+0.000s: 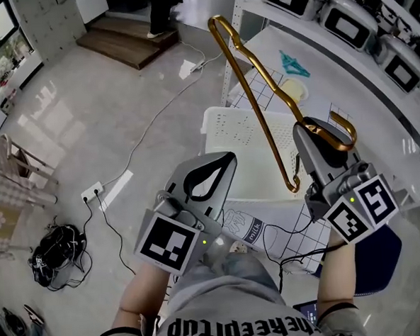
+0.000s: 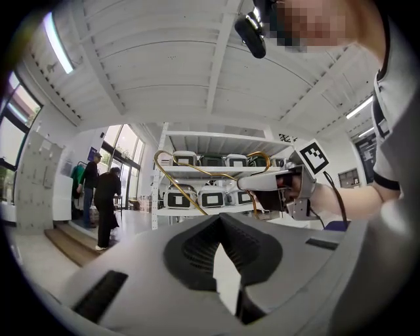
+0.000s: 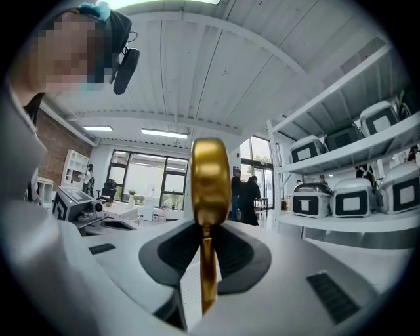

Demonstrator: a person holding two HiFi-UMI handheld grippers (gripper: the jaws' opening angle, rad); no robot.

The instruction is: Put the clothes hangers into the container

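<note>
I see a thin, shiny gold metal clothes hanger (image 1: 267, 133). It is up in the air over the white plastic container with small holes (image 1: 226, 138). Its long bent wire slants up and away from the container, and its hook end sits right above the container's right side.

To the right of the container is a white metal shelf rack (image 1: 375, 82), very near the hook. To the left of the container is wide, shiny grey floor (image 1: 86, 114) with lots of room. A white cable (image 1: 147, 128) lies there.

My right gripper (image 1: 314, 130) points level, just right of the container. Its jaws pinch the hanger by the hook end, and the gold wire stands straight up between them in the right gripper view. My left gripper (image 1: 222, 161) points level too, in front of the container's near edge. Its jaws are pressed together with nothing in them.
</note>
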